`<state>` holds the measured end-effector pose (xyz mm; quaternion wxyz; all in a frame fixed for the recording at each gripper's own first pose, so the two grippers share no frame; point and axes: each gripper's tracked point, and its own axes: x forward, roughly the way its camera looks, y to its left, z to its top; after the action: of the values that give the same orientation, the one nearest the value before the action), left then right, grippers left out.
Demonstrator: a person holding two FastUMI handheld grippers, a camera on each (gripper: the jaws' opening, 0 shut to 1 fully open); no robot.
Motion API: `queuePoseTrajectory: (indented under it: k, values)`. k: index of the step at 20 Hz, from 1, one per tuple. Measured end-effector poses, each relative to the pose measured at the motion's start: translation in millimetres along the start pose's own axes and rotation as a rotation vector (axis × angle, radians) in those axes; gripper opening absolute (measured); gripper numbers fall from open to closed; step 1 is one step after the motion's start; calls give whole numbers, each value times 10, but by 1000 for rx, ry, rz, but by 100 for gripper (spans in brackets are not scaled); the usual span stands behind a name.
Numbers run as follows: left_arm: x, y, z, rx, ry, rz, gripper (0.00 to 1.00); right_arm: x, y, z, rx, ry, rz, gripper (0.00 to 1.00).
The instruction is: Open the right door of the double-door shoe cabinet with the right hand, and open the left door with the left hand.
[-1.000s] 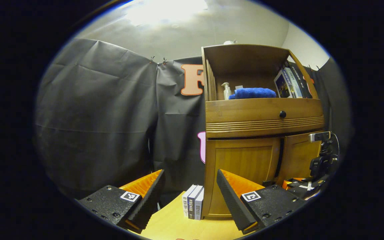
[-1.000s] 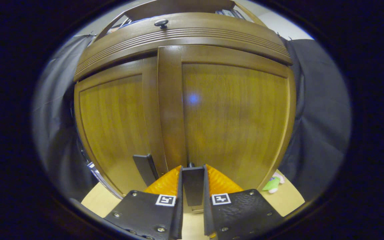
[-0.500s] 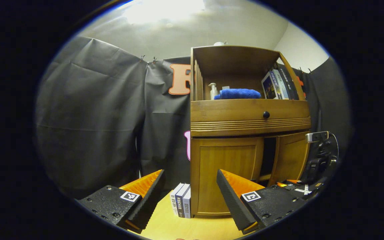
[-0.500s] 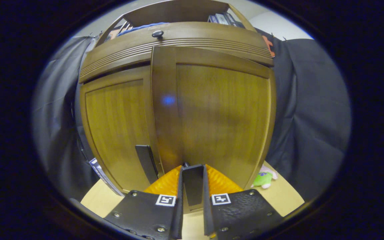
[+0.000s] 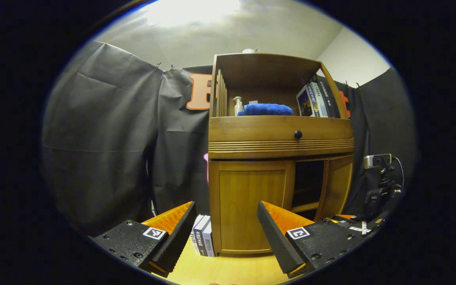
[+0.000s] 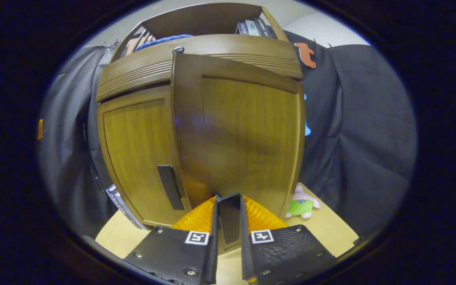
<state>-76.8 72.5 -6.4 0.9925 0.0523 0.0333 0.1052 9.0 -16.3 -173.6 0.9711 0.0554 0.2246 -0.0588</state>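
The right gripper (image 6: 228, 221) is clamping the right door's handle (image 6: 228, 215) and swinging the right door (image 6: 247, 138) farther out from the shoe cabinet (image 5: 279, 134) than a second ago. The left gripper (image 5: 226, 233) is hanging wide open, well short of the left door (image 5: 251, 208), which is staying shut and comes next.

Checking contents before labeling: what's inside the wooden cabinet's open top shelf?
On the open top shelf: a rolled blue towel, a small pump bottle beside it, and upright books leaning at the right. Whatever lies behind the towel is covered.
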Motion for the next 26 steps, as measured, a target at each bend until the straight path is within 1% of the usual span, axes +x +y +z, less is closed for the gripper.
queuePoseTrajectory:
  k: [2, 3, 4, 8, 16, 23, 26]
  values:
    - [-2, -116, -26, -4, 7, -29, 92, -76, -78, -4, 3, 0, -11, 24]
    - [-1, -172, -48, -3, 12, -44, 92, -116, -116, -12, 2, 1, -16, 22]
    - [-4, -221, -64, -2, 17, -58, 92, -150, -149, -7, 1, -1, -22, 24]
    - [-17, -427, -102, 0, 26, -111, 92, -275, -322, -24, 3, -2, -54, 24]
    - [15, -833, -251, -29, 53, -221, 92, -471, -646, -53, 8, -3, -125, 24]
    - [59, -1045, -319, -41, 63, -282, 92, -614, -906, -77, -7, -11, -193, 24]
    - [92, -1122, -355, -55, 73, -299, 92, -657, -1031, -82, 8, -16, -210, 24]
